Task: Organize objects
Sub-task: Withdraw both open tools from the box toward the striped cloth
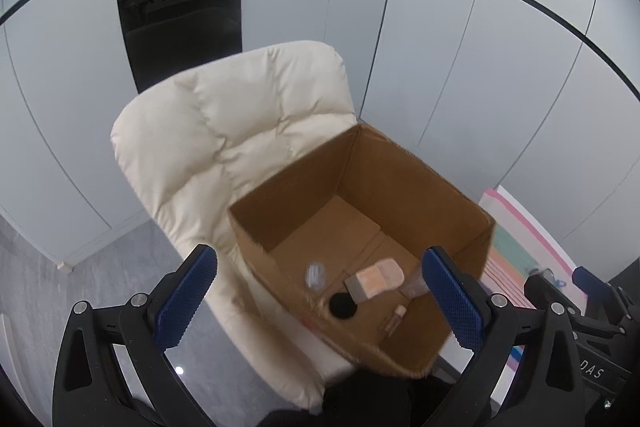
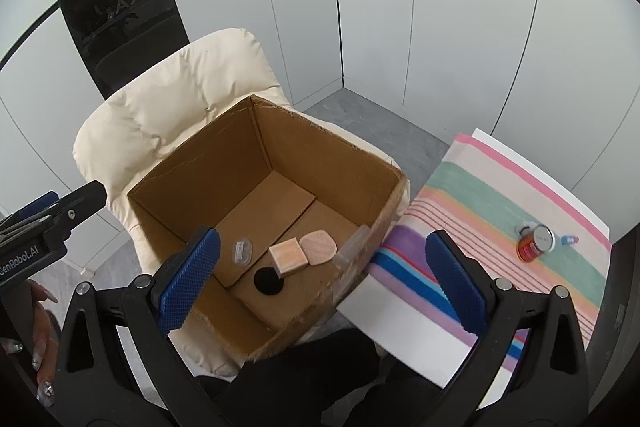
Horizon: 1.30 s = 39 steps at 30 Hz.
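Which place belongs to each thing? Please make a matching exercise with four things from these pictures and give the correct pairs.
Things:
1. cardboard box
2. red can
3. black round disc
4. striped cloth

Places:
A. lying on its side on the striped cloth
B. on the floor of the cardboard box
C. spread over the white table
D. on the seat of the cream padded chair

Pairs: 1-D, 2-A, 3-B, 4-C
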Each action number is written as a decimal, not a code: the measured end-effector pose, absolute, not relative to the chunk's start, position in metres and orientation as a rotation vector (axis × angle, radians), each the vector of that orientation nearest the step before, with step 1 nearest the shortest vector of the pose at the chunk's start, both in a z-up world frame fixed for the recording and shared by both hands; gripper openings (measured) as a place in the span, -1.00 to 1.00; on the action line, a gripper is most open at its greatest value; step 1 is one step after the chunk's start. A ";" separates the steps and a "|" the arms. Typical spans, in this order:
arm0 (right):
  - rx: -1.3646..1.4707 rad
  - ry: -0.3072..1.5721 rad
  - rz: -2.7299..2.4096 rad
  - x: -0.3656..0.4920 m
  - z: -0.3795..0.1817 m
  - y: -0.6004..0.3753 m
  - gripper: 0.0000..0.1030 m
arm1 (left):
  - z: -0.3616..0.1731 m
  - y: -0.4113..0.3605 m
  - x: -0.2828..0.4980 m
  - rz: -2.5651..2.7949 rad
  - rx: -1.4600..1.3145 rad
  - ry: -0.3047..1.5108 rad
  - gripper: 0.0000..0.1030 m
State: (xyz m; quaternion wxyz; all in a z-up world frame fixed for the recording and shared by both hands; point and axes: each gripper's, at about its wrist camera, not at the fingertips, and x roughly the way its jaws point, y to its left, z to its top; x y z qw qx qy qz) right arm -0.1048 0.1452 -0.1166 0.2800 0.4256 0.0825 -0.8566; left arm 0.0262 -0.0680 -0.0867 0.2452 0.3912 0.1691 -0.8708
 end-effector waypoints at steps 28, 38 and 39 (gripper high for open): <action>1.223 0.196 -2.337 0.020 -0.117 0.239 1.00 | -0.094 -0.020 0.134 -2.439 1.194 0.427 1.00; 1.171 0.187 -2.401 0.035 -0.094 0.254 1.00 | -0.085 -0.003 0.132 -2.496 1.212 0.412 1.00; 1.175 0.180 -2.406 0.035 -0.093 0.256 1.00 | -0.085 0.000 0.131 -2.504 1.215 0.410 1.00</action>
